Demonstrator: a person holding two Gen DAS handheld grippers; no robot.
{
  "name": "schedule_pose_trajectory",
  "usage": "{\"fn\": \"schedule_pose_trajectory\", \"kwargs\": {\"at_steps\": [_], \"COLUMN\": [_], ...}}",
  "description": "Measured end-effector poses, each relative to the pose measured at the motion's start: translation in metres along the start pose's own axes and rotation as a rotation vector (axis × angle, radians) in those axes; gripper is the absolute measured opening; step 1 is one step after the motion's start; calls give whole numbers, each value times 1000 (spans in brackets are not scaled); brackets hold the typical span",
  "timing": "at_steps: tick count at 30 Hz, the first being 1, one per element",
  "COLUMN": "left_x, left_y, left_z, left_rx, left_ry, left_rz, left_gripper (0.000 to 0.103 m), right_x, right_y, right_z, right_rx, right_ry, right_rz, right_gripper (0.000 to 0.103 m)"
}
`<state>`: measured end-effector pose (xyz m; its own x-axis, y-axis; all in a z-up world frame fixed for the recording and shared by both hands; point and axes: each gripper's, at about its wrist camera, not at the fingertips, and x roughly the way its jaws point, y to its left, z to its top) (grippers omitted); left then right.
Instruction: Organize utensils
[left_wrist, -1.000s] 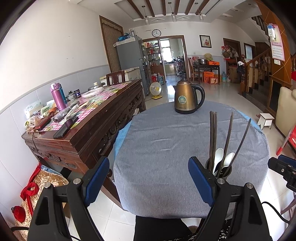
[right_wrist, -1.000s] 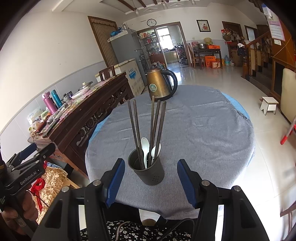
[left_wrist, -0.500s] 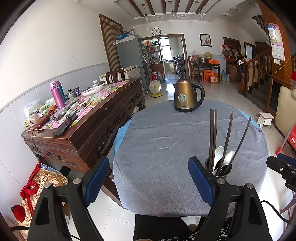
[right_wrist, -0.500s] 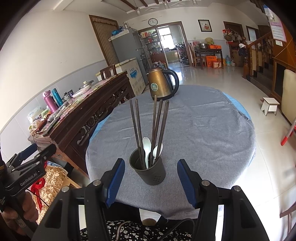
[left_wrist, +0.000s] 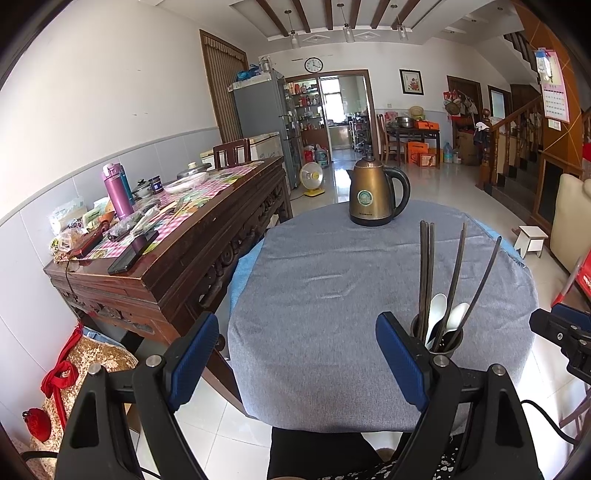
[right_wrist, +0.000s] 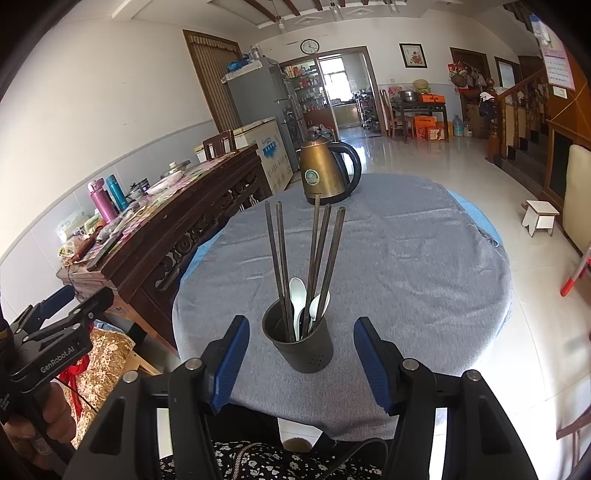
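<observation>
Round table (right_wrist: 424, 266) under grey cloth, blue layer peeking out at the rim; pale glossy tiled floor around it. Brass-coloured kettle (right_wrist: 327, 171) with black handle at the far side, well beyond both claws. Dark carved sideboard (left_wrist: 184, 258) off to the left, top cluttered: pink flask, teal flask, jars, packets, a dark phone. Further back: grey fridge, white chest freezer, wall clock over a doorway, wooden staircase to the right, small white stool on the floor.

Utensil holder (right_wrist: 299, 341): dark grey cylinder, small perforations low on its wall, upright near the table's near edge. Directly ahead of the right gripper (right_wrist: 301, 363), centred in the gap between the blue pads, not touched by either. Seen just right of the left gripper (left_wrist: 295, 358), partly hidden behind its right finger.

Chopsticks (right_wrist: 314, 258): five dark, slim sticks, long axes near vertical, tips up, fanned slightly — two leaning left, three leaning right. Two white spoons (right_wrist: 297, 295) standing bowl-up among them, reaching just above the rim.

Right gripper spread, pinching nothing. Left gripper spread wider, bare cloth between the fingers, pinching nothing.

Person's hand (right_wrist: 33, 432) on the left gripper's handle at the right view's lower left.
</observation>
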<state>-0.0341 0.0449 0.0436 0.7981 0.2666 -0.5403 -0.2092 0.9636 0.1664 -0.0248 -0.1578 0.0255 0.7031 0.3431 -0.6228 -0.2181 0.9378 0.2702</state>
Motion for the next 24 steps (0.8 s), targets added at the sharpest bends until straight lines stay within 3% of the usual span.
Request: {"fn": "schedule_pose_trajectory", "kwargs": {"at_steps": [17,24], "left_x": [2,13], "left_y": [-1,-7], "left_z": [-1,-2], "left_rx": [5,17], "left_ry": [9,18], "left_rz": [-8,-44], "left_gripper": [87,87], "right_x": [3,11], "right_y": [2,-2], "right_z": [1,-1], "right_rx": [-5,-1], "right_ry": [10,16], "right_rz": [3,-1], "right_gripper": [63,63]}}
